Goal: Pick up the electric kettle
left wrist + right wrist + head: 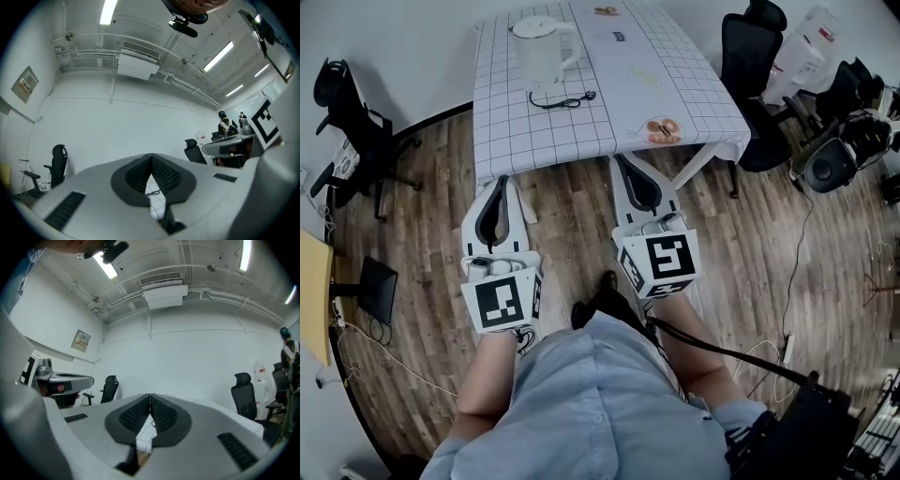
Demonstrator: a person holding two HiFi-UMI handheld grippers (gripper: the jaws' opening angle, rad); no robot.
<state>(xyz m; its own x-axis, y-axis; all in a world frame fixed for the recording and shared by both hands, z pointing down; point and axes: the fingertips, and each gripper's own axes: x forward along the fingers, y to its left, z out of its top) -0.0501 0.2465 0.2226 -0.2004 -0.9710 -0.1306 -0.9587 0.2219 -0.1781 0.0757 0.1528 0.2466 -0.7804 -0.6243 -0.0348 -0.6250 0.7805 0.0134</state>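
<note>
Tho closed, grippers (pixel 500 180) (pixel 624 159) short of kettle (pixel 546 54)

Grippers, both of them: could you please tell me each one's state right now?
Left gripper: closed, holding nothing.
Right gripper: closed, holding nothing.

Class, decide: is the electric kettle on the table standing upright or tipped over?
Upright: the electric kettle stands base-down on the table, lid uppermost.

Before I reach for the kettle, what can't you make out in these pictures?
Kettle: hidden in both gripper views behind the closed jaws; only checked cloth shows.
Cord: too small in the head view to tell whether it joins the kettle.
The checked cloth's far edge: cut off by the head view's top.
</note>
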